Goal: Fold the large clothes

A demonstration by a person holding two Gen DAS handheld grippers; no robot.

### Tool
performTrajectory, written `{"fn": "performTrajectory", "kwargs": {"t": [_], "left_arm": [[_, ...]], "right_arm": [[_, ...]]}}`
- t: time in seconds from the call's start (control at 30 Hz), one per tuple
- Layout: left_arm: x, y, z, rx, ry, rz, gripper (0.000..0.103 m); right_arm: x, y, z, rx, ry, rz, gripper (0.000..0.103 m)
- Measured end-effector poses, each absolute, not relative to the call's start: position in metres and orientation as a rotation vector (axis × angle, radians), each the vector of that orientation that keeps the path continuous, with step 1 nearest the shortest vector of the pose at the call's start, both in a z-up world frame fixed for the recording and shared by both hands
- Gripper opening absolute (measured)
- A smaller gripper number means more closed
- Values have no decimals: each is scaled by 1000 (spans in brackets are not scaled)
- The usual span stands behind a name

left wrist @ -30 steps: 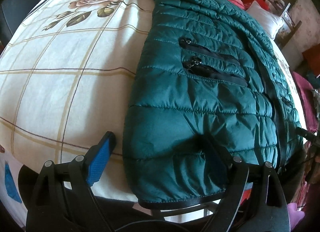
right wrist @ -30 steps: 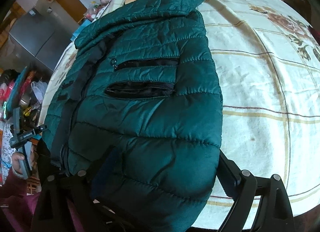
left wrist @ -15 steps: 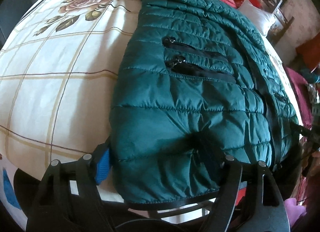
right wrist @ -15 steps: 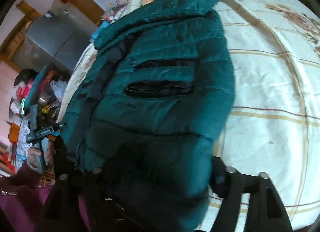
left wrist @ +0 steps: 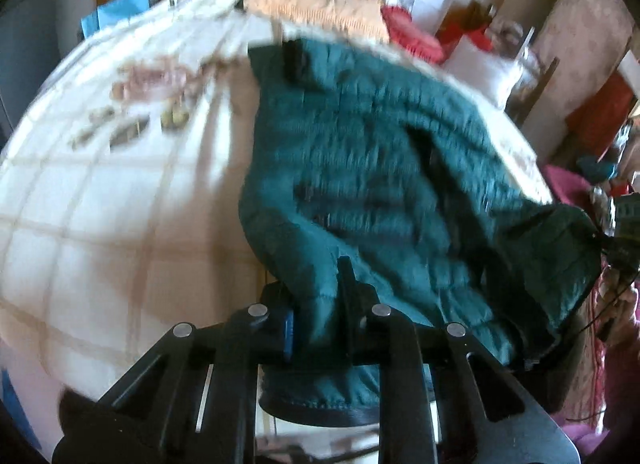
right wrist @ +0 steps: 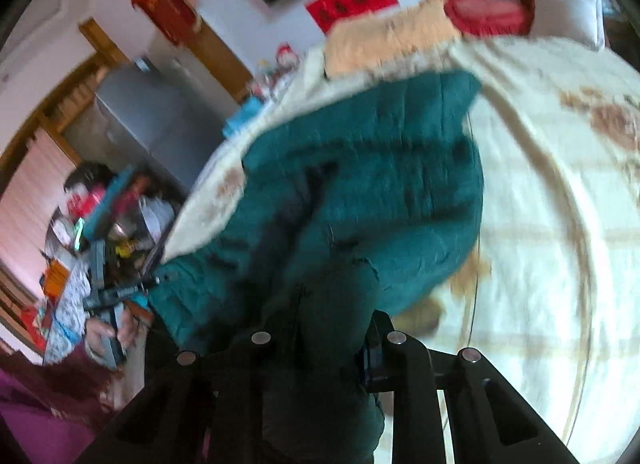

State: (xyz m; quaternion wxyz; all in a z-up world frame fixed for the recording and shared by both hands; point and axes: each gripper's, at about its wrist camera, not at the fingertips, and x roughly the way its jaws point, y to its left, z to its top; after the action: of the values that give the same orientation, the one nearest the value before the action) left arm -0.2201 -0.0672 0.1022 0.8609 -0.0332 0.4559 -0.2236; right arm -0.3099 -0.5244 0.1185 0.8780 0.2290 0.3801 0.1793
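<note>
A dark green quilted jacket (left wrist: 360, 168) lies lengthwise on the bed, collar at the far end. Its near hem is raised off the sheet and bunched. My left gripper (left wrist: 316, 304) has its jaws closing tight on one hem corner, with the fabric pinched between the blue pad and the black finger. In the right wrist view the jacket (right wrist: 380, 184) hangs from my right gripper (right wrist: 336, 316). Its jaws are closing on the other hem corner, and fabric fills the gap between them. Both views are blurred by motion.
The cream floral bedsheet (left wrist: 120, 204) spreads wide beside the jacket. A peach blanket (left wrist: 320, 12), a red cushion (left wrist: 412, 36) and a white pillow (left wrist: 488, 68) sit at the head. A person's hand (right wrist: 108, 324) and cluttered furniture stand off the bed's edge.
Both grippers went from wide open around the hem to clamped on it. They then rose, lifting the jacket's near end off the bed and bunching it.
</note>
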Motion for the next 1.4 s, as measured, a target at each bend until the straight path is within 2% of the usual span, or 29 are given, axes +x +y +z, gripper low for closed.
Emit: {"fn": "performTrajectory", "kwargs": {"t": [0.23, 0.43, 0.73, 0.97, 1.0, 1.07, 1.1, 1.17, 1.23, 1.4], "left_arm": [[-167, -70, 156, -165, 809, -453, 17], [-97, -91, 179, -221, 759, -413, 17], [17, -127, 154, -206, 780, -259, 17], [73, -143, 111, -198, 847, -200, 17], [77, -142, 107, -219, 854, -198, 18], [84, -137, 101, -287, 868, -211, 20], [89, -136, 99, -312, 886, -221, 21], [95, -132, 101, -343, 923, -259, 23], [99, -130, 107, -355, 949, -308, 27], [93, -122, 128, -395, 941, -376, 38]], "right_arm": [[-259, -542, 154, 486, 673, 293, 20], [-196, -562, 168, 520, 641, 206, 20], [-78, -593, 157, 569, 693, 46, 20], [-21, -615, 111, 641, 760, -54, 20], [-16, -615, 104, 653, 778, -64, 22], [-8, -620, 95, 700, 792, -54, 39], [-8, -623, 97, 727, 775, -33, 44], [-13, -627, 107, 737, 729, -7, 68], [-24, -631, 120, 752, 677, 10, 73], [-56, -626, 151, 651, 600, -35, 74]]}}
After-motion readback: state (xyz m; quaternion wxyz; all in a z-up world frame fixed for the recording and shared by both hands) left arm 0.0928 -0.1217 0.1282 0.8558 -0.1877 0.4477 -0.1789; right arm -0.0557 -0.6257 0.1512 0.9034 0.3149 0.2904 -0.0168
